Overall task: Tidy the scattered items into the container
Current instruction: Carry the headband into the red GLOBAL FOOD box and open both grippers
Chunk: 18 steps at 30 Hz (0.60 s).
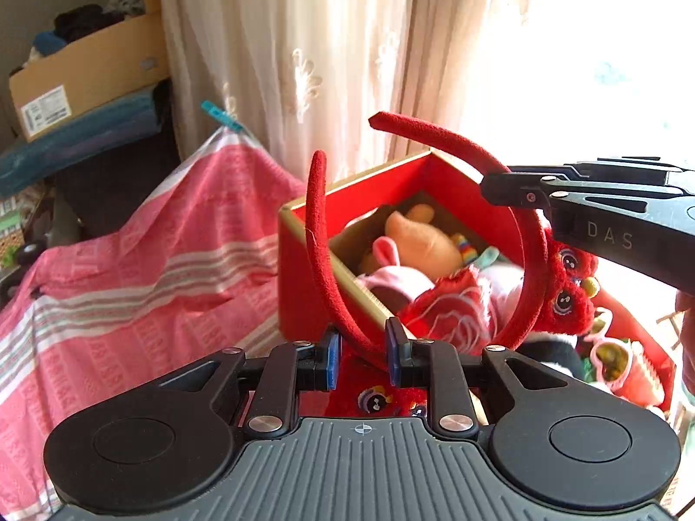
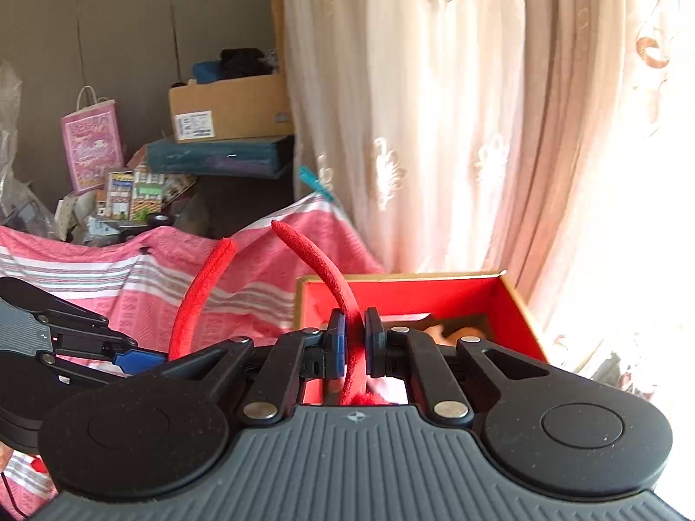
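Note:
A red fabric headband (image 1: 321,260) with red plush big-eyed figures (image 1: 564,282) on one side hangs above the open red box (image 1: 304,243). My left gripper (image 1: 362,347) is shut on the bottom of its curve, the band filling the gap between the blue pads. From the right, my right gripper (image 1: 491,191) is clamped on the band's upper arm. In the right wrist view that gripper (image 2: 355,330) pinches the headband (image 2: 321,269) in front of the box (image 2: 412,295). The left gripper (image 2: 143,358) sits low at the left. A peach plush toy (image 1: 417,239) and other soft items lie inside the box.
A pink striped cloth (image 1: 130,269) covers the surface left of the box, pegged by a teal clip (image 1: 221,115). Cream curtains (image 2: 434,130) hang behind. A cardboard box (image 2: 230,106) and a pink paper bag (image 2: 93,147) stand at the back left. Pink sunglasses (image 1: 608,356) lie in the box's near corner.

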Each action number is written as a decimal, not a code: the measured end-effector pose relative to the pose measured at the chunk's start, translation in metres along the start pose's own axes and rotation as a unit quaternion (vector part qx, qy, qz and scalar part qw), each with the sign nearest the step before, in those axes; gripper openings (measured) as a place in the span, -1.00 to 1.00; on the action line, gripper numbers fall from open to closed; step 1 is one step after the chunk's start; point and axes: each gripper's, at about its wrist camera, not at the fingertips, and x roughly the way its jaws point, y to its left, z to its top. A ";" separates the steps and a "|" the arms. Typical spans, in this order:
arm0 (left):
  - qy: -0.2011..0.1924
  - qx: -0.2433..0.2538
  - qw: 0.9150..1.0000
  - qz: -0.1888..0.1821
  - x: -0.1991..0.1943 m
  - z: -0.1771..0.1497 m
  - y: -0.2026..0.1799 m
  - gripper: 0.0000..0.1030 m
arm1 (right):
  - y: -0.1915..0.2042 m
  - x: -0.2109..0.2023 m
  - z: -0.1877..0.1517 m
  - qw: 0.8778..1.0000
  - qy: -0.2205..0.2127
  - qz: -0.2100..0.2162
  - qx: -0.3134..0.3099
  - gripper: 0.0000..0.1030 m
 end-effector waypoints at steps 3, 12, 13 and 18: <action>0.002 0.007 1.000 0.008 0.019 0.032 -0.020 -0.64 | -0.027 0.010 0.015 1.000 -0.004 -0.021 -0.005 -0.81; 0.024 -0.005 0.999 0.048 0.081 0.092 -0.031 -0.16 | -0.086 0.059 0.029 0.999 0.016 -0.034 0.030 -0.74; 0.025 -0.001 0.998 0.056 0.086 0.094 -0.030 -0.03 | -0.089 0.066 0.027 0.999 0.027 -0.030 0.037 -0.59; 0.013 0.021 0.994 0.106 0.090 0.089 -0.028 0.62 | -0.101 0.074 0.012 0.998 0.034 -0.026 0.045 0.26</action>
